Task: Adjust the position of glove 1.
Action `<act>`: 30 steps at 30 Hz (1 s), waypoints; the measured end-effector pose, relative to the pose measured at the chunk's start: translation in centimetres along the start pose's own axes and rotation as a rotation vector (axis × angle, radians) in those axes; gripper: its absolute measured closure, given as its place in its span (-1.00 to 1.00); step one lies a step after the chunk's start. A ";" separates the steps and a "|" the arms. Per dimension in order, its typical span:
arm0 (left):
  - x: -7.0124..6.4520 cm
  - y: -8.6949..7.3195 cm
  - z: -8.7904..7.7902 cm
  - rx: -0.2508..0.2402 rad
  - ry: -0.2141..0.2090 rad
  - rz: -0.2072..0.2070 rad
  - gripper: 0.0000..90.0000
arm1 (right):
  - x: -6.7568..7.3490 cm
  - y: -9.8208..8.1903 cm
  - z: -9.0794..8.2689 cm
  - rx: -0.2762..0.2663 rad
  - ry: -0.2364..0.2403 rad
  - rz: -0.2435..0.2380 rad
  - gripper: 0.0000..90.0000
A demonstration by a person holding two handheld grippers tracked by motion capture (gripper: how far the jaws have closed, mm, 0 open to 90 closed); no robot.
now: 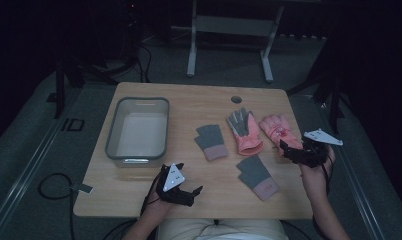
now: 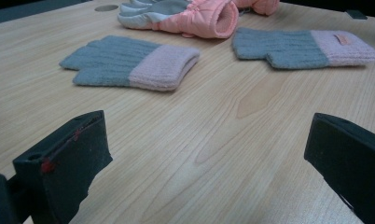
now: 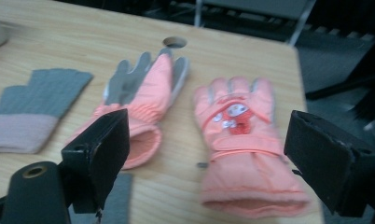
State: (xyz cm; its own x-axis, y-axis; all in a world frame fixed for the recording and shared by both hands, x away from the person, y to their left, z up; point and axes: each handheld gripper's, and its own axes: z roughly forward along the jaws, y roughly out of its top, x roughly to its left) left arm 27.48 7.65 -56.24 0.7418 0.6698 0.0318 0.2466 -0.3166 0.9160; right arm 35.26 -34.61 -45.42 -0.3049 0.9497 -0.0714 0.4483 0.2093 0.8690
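Two grey knit gloves with pink cuffs lie on the wooden table: one mid-table, one nearer me. Two pink ski gloves lie at the right: one palm up with a grey palm, the other showing a cartoon patch. My left gripper rests open near the front edge, pointing at the knit gloves. My right gripper hovers open just before the patched ski glove's cuff.
A grey plastic bin, with nothing in it, stands at the table's left. A round cable hole sits near the far edge. Bare wood lies between the bin and the gloves. A frame with legs stands beyond the table.
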 end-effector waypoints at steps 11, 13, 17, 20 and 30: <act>0.0 0.0 0.0 -0.001 -0.004 -0.005 -1.00 | 1.9 2.2 1.1 0.016 0.123 0.036 -0.68; 0.0 0.0 0.0 0.000 -0.004 -0.004 -1.00 | 2.3 2.5 1.4 0.015 0.139 0.041 -0.71; 0.0 0.0 0.0 0.002 -0.006 -0.003 -1.00 | 3.5 3.2 2.0 0.013 0.165 0.026 -0.75; 0.0 0.0 0.0 0.000 -0.007 -0.004 -1.00 | 4.4 3.6 2.4 0.012 0.173 0.003 -0.74; 0.1 0.0 0.0 -0.001 -0.011 -0.005 -1.00 | 7.6 5.0 4.3 0.001 0.236 -0.068 -0.33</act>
State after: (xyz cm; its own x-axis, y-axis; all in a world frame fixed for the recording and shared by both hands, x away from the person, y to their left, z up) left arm 27.50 7.71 -56.24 0.7476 0.6637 0.0228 0.2495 -0.3125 0.9166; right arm 38.78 -25.38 -43.66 -0.5223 0.8527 -0.0127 0.4212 0.2709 0.8656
